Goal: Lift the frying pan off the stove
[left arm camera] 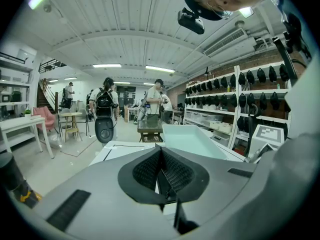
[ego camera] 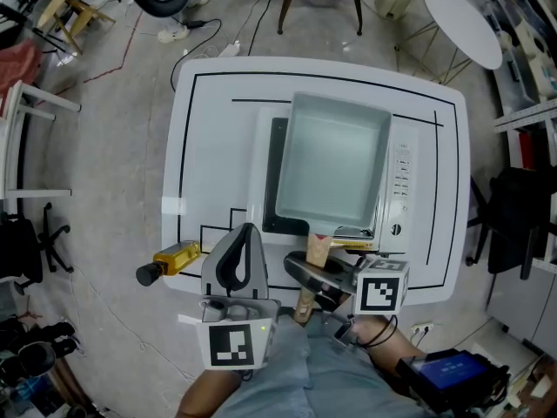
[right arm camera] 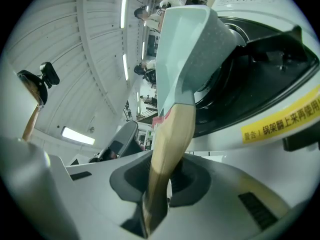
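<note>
The frying pan (ego camera: 335, 168) sits on the stove (ego camera: 402, 181), its wooden handle (ego camera: 317, 251) at 6 o'clock — clamped in the right gripper (ego camera: 312, 287). At its 9 o'clock the left gripper (ego camera: 247, 233) is pinched together, empty. Lift straight up (pan level) — it's probably front-heavy.

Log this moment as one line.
right hand-held gripper: shut on pan handle | left hand-held gripper: shut, empty | frying pan: on stove

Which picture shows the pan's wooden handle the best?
The right gripper view: the wooden handle fills the middle, running between the right gripper's fingers. The head view shows only a short piece of it. The left gripper view shows the pan, not its handle.
</note>
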A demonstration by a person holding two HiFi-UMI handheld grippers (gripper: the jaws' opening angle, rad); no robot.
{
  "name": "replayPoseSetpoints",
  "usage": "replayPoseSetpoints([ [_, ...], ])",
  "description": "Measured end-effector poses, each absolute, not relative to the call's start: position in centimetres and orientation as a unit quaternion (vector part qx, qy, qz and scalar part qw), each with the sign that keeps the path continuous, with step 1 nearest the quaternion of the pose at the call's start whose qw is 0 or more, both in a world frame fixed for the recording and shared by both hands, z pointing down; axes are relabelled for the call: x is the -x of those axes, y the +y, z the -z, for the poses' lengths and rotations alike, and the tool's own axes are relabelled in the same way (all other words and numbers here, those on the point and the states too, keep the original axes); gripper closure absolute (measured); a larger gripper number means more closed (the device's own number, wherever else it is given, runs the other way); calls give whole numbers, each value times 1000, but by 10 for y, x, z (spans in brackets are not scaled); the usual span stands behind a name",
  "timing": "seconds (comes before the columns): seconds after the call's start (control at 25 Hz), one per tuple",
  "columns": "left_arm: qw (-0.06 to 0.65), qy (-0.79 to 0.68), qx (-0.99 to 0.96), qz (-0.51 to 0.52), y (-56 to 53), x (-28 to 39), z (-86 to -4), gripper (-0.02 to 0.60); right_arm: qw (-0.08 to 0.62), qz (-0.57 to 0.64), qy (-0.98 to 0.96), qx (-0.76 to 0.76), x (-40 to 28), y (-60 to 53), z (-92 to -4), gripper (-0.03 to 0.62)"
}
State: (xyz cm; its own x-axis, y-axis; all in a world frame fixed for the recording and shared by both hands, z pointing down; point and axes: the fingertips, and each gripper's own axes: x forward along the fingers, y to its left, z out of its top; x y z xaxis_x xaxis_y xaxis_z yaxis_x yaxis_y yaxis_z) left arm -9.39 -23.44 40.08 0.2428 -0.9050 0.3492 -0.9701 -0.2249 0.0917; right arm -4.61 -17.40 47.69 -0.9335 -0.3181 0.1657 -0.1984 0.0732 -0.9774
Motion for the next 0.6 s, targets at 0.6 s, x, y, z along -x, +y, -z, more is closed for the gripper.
replayPoseSetpoints([
  [0.6,140,-605,-776,-108,-232,95,-397,565,39,669,719,181,45,-172,-485,525],
])
